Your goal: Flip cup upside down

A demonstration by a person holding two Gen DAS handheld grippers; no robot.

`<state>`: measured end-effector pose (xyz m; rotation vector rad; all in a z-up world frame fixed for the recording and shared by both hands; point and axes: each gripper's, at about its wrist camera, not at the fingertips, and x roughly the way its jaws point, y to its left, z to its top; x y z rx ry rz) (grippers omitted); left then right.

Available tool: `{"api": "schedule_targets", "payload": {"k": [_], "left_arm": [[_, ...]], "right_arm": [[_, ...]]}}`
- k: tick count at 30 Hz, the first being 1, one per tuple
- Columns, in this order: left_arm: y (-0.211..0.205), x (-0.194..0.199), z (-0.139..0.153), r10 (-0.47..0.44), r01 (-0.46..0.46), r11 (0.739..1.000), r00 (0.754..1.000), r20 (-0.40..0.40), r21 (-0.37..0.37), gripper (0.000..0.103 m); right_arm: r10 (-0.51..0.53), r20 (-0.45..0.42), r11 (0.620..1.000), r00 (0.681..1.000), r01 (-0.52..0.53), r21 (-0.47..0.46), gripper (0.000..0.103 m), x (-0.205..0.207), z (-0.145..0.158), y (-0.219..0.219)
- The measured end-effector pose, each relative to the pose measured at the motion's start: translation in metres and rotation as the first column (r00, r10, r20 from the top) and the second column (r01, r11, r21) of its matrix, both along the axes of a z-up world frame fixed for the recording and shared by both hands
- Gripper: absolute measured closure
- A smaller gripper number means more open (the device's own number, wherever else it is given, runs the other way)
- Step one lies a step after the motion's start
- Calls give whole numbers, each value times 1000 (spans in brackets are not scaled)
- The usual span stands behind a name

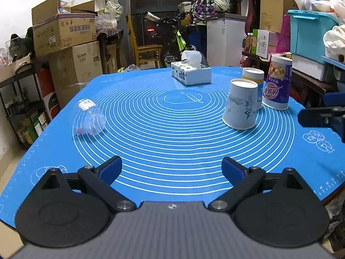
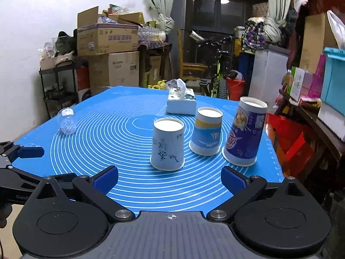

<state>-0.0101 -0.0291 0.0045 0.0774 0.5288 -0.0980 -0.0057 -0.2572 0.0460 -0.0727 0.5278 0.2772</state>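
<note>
Your left gripper [image 1: 171,169] hangs over the near edge of the blue mat [image 1: 172,133] with its jaws spread wide and nothing between them; the blue pads [image 1: 110,169] touch no object. Your right gripper [image 2: 169,178] is likewise wide open and holds nothing, its pads apart over the mat, just short of the nearest cup.

Three cups already stand upside down, rims on the mat, in a row on the right side. The white cup [image 2: 167,144] with dark brush writing is closest to your right gripper, straight ahead of its gap. Just beside it stands the blue and yellow cup [image 2: 207,131], then the tall purple cup [image 2: 244,131] nearest the mat's right edge.

A clear plastic cup [image 1: 89,118] lies on its side on the left part of the mat, well apart from both grippers. A tissue box [image 1: 190,72] sits at the far side
</note>
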Motion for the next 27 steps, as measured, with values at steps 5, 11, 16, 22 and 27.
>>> {"api": "schedule_targets", "payload": {"k": [5,11,16,22,27], "left_arm": [[-4,-3,3,3,-4,1000,999,39,15,5],[-4,-2,3,11,-12,1000,999,41,9,5],[-3,-2,4,9,-10,1000,999,42,7,5],[-4,-2,5,7,-8,1000,999,48,9,5],[-4,-2,4,3,-3,1000,999,37,2,5]], "right_arm": [[-2,-36,1000,999,3,26,2,3,-6,-4],[4,-29,1000,1000,-3,12,2,2,-7,-2],[9,-36,1000,999,-9,11,2,3,-9,0],[15,-41,1000,999,-15,10,2,4,-10,0],[15,-39,1000,999,-14,11,2,5,-10,0]]}}
